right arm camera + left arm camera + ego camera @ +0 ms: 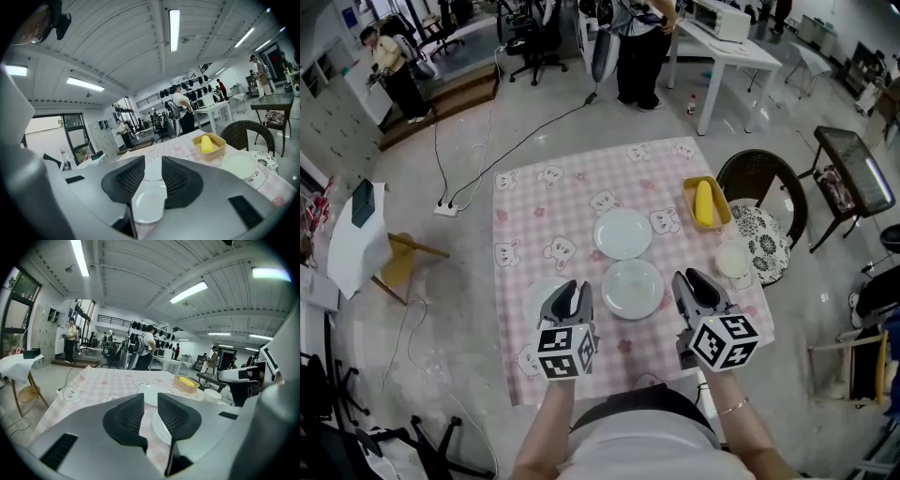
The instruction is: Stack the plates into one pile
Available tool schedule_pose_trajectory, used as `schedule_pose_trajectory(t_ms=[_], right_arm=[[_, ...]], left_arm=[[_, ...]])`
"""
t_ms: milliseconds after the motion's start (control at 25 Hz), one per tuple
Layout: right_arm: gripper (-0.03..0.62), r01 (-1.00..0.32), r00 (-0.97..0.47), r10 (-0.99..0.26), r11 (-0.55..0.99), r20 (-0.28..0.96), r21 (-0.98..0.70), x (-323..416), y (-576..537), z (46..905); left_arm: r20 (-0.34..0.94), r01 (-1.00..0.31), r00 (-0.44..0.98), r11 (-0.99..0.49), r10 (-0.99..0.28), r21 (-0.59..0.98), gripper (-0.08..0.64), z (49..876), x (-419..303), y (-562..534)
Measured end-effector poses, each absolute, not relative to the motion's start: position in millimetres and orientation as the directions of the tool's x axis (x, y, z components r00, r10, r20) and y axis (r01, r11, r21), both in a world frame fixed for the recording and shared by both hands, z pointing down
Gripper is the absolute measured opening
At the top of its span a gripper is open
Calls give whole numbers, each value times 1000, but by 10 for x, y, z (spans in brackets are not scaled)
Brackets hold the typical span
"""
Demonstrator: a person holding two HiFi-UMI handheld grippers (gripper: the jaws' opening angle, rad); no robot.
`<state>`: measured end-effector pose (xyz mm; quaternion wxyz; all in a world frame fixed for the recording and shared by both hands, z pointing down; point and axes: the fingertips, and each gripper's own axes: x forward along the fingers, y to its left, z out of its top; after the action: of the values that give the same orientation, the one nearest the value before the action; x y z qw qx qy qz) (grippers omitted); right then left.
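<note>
left claw (572,291) and right claw (696,284) both have jaws apart, nothing between them; a white plate (533,300) lies partly beneath the left claw, a second plate (632,288) between the two claws. a third plate (622,233) sits just beyond that one on the pink tabletop (525,202), ahead of both claws.

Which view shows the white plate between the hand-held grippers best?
The head view: the white plate lies whole on the checked tablecloth. The right gripper view shows part of it past its jaws; the left gripper view only an edge.
</note>
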<state>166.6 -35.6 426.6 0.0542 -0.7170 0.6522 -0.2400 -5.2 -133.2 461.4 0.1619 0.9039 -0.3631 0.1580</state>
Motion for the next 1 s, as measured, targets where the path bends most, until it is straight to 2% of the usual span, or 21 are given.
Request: schedule_pose_trajectory(t_ms=[1000], right_arm=[[95, -894, 17, -948, -157, 317, -420, 1896, -461, 4505]], left_arm=[[691, -747, 587, -611, -422, 262, 117, 5709, 416, -1289]])
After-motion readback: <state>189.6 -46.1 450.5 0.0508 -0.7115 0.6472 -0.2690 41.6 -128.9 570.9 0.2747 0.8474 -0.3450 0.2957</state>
